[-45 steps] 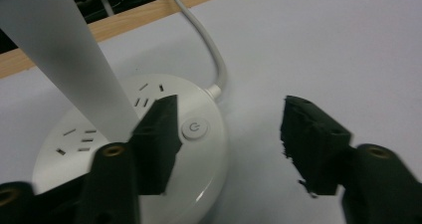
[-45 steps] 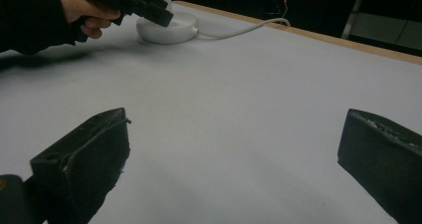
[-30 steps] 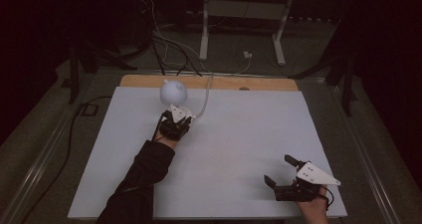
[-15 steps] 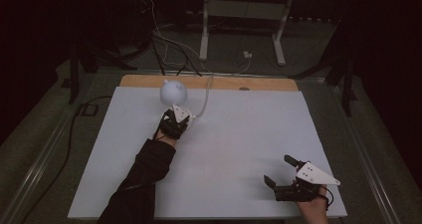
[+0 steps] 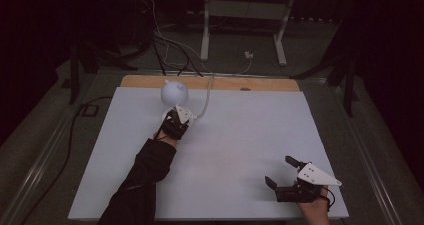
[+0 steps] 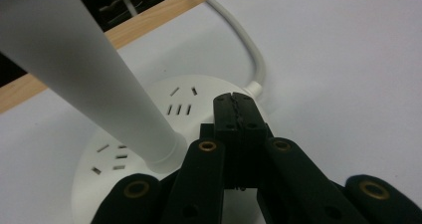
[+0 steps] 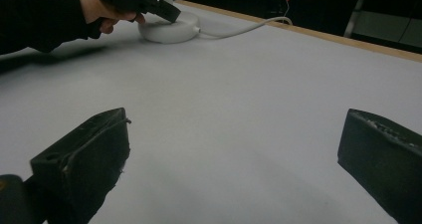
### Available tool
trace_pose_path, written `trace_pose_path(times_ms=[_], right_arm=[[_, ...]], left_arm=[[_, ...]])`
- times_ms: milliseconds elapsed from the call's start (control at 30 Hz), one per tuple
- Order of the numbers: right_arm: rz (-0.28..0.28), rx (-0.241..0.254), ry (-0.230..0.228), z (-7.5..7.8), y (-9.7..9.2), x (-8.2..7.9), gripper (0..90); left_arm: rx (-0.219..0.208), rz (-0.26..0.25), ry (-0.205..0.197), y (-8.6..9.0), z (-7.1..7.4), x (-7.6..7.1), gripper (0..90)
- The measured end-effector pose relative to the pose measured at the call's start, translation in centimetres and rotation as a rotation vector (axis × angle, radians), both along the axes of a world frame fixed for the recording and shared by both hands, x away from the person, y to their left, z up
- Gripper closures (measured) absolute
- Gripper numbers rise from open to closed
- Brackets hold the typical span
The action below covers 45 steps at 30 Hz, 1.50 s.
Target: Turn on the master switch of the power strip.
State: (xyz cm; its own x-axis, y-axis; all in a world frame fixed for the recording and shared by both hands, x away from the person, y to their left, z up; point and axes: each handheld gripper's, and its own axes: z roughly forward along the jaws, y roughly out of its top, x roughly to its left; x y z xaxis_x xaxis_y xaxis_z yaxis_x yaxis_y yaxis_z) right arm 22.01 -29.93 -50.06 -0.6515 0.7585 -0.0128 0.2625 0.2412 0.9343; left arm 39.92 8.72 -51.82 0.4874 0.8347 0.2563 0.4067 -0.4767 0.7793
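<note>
A white desk lamp stands at the far left of the white tabletop (image 5: 240, 135), its round head (image 5: 174, 91) on a tapering stem (image 6: 89, 69). Its round base (image 6: 209, 87) carries several socket slots. My left gripper (image 6: 233, 107) is shut with nothing between its jaws, and its closed tip rests on top of the base beside the stem. From the right gripper view, that left gripper (image 7: 171, 16) touches the lamp base (image 7: 169, 31). My right gripper (image 5: 278, 170) sits near the front right corner, open and empty, its jaws (image 7: 234, 144) wide apart just above the table.
A white cable (image 5: 206, 97) runs from the lamp base over the wooden strip (image 5: 260, 83) at the table's far edge. Behind the table are dark floor, loose wires and a metal stand (image 5: 240, 15). My left sleeve (image 5: 145, 180) lies across the table's left side.
</note>
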Motion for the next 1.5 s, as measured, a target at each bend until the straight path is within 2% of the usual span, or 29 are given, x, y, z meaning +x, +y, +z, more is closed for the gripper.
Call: trace_pose_path(times_ms=[67,100,133,167,400,500,667,767,967,1133,1200,1333,1400,1500], right_arm=[[0.000,-0.001,0.000,-0.01,0.00,0.01,0.0],[0.000,-0.001,0.002,-0.01,0.00,0.00,0.0],[0.001,0.000,0.002,-0.02,0.00,0.01,0.0],[0.001,-0.001,0.002,-0.02,0.01,0.01,0.0],[0.002,0.000,0.003,-0.01,0.00,0.01,0.0],[0.002,-0.003,0.005,-0.03,0.03,0.02,0.0],[0.004,-0.005,0.002,0.02,0.05,-0.04,0.0],[0.005,-0.006,0.005,-0.02,0.08,-0.02,0.0],[0.005,-0.007,0.003,-0.01,0.12,-0.04,0.0],[0.005,-0.008,0.002,-0.02,0.13,-0.03,0.0],[0.005,-0.009,0.002,-0.01,0.15,-0.05,0.0],[0.006,-0.009,0.002,0.00,0.12,-0.06,0.0],[0.005,-0.009,0.002,-0.01,0.11,-0.04,0.0],[0.005,-0.010,0.002,-0.02,0.12,-0.06,0.0]], left_arm=[[-0.008,-0.008,0.010,-0.14,0.07,0.03,90.0],[0.002,-0.011,0.009,-0.19,0.08,0.00,90.0],[0.034,0.000,0.002,-0.31,0.09,0.01,90.0],[0.040,0.005,0.002,-0.36,0.11,0.04,90.0],[0.046,-0.015,0.012,-0.19,0.18,0.17,90.0],[0.071,-0.025,0.028,-0.42,0.37,0.32,90.0],[0.093,-0.043,0.015,-0.44,0.23,0.27,90.0],[0.089,-0.049,0.032,-0.34,0.36,0.43,90.0],[0.084,-0.054,0.028,-0.26,0.23,0.42,90.0],[0.108,-0.059,0.042,-0.45,0.37,0.57,90.0],[0.119,-0.058,0.041,-0.60,0.29,0.57,90.0],[0.107,-0.053,0.039,-0.48,0.20,0.52,90.0],[0.120,-0.055,0.030,-0.56,0.19,0.45,90.0],[0.116,-0.055,0.035,-0.48,0.23,0.47,90.0]])
